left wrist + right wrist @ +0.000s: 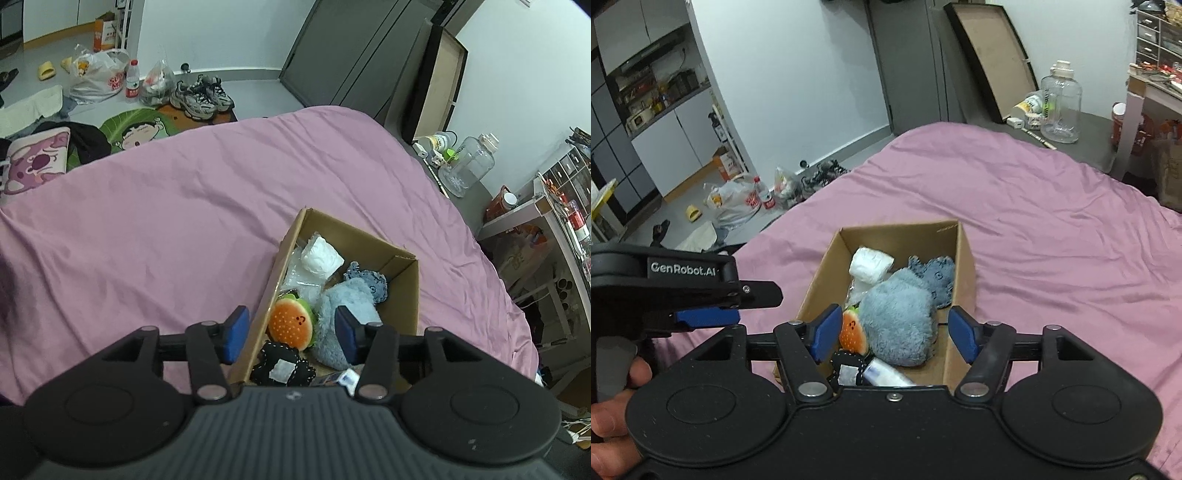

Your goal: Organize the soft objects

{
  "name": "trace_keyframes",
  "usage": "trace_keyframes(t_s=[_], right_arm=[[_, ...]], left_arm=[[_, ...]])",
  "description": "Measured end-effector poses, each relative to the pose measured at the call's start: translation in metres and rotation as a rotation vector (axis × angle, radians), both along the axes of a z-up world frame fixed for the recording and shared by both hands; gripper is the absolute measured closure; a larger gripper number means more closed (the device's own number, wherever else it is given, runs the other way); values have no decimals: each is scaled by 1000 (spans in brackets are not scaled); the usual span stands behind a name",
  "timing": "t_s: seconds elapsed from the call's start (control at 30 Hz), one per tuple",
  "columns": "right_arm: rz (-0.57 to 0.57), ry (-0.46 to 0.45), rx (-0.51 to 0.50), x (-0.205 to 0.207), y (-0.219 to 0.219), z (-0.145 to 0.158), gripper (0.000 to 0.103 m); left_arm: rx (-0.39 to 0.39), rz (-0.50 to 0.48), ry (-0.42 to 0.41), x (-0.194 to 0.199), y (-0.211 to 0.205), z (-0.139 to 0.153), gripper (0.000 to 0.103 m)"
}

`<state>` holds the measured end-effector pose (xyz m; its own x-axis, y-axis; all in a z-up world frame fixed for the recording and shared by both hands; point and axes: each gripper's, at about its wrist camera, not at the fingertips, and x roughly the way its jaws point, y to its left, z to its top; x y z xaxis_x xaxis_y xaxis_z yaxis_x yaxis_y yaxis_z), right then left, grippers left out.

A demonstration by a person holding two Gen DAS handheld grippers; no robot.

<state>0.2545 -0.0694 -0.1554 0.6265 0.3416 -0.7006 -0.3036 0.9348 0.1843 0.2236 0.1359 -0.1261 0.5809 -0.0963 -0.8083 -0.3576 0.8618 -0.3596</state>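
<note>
Blue pads on your left gripper (291, 330) stand apart with nothing pinched; one pad hangs outside the box (402, 291) wall, the other over the blue plush (343, 306). Your right gripper (892, 334) is likewise spread and empty, jaws straddling the same plush above the box. Inside lie the burger toy (291, 326), a black pouch (282, 363), a white roll (320, 260) and a blue doily (367, 278) — all on the pink sheet (166, 206). Judgement: every item looks light, soft and compressible. Take the plush across its bulk; pinch the burger at its rim — fur may slip under a shallow grip.
</note>
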Motion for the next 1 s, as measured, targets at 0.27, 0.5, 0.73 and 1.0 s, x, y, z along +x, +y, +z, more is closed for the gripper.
trace_keyframes(t_s=[0.27,0.5,0.73,1.0], right_arm=[[-27,-26,31,-14,-25,19,30],[-44,-23,58,-30,-47,29,19],[-54,-43,95,-50,-69,43,6],[-65,-53,124,-74,-91,58,0]], left_arm=[[74,-40,-31,-16,-25,23,27],[121,-78,-18,-32,-40,32,17],[180,-126,-38,-49,-57,48,11],[250,-175,-62,-74,-76,62,5]])
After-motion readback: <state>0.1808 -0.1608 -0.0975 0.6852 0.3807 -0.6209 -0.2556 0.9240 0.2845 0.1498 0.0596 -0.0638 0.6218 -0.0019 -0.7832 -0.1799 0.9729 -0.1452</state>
